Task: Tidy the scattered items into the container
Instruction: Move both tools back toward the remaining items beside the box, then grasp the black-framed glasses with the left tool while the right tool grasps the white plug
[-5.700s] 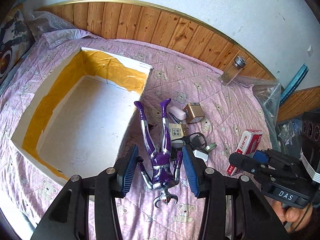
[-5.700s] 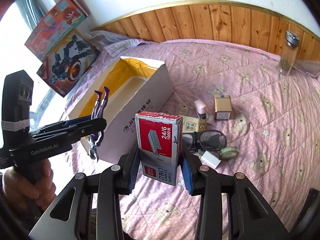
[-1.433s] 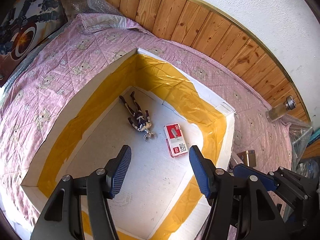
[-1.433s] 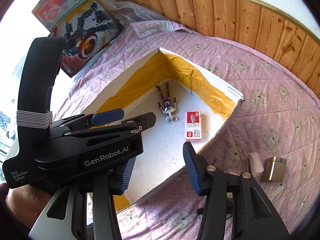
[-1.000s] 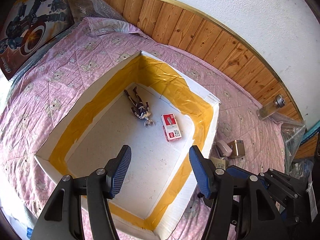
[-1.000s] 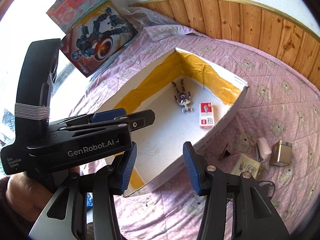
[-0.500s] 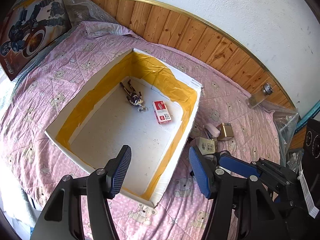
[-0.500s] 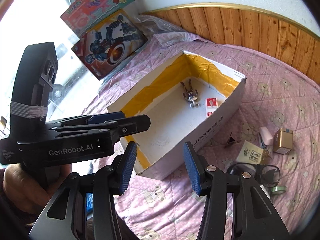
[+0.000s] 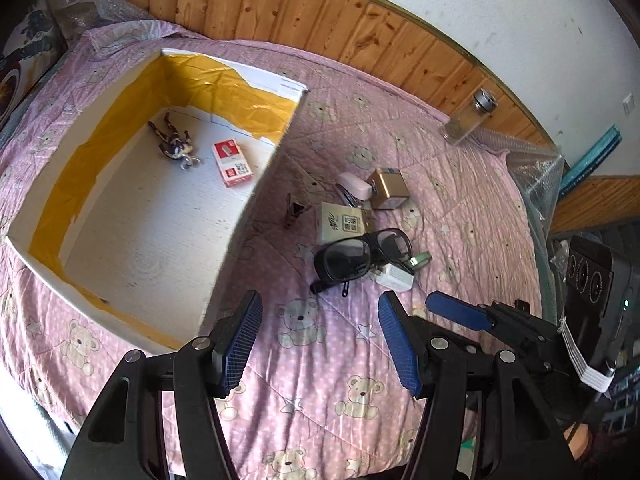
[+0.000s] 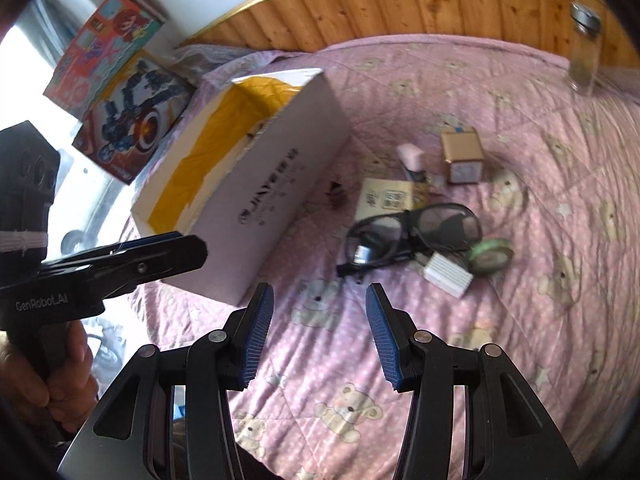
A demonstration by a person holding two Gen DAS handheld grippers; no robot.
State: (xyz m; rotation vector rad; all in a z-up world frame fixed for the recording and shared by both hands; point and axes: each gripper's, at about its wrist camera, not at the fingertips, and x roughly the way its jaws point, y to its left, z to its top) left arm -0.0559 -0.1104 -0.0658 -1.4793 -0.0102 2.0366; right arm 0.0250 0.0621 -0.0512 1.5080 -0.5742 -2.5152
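Both pairs of jaws stand wide apart and hold nothing; the left gripper and the right gripper hover side by side above the pink teddy-bear quilt, each with bare quilt between its blue pads. To the left sits the white cardboard box, lined inside with yellow tape; on its floor lie a small action figure and a red staple box, close together near the far wall. Scattered items lie on the quilt just beside the box — black goggles, a cream card packet, a gold cube box, a white-pink stapler, a dark clip, a white adapter and a green tape roll; a glass jar stands apart by the wooden wall panel.
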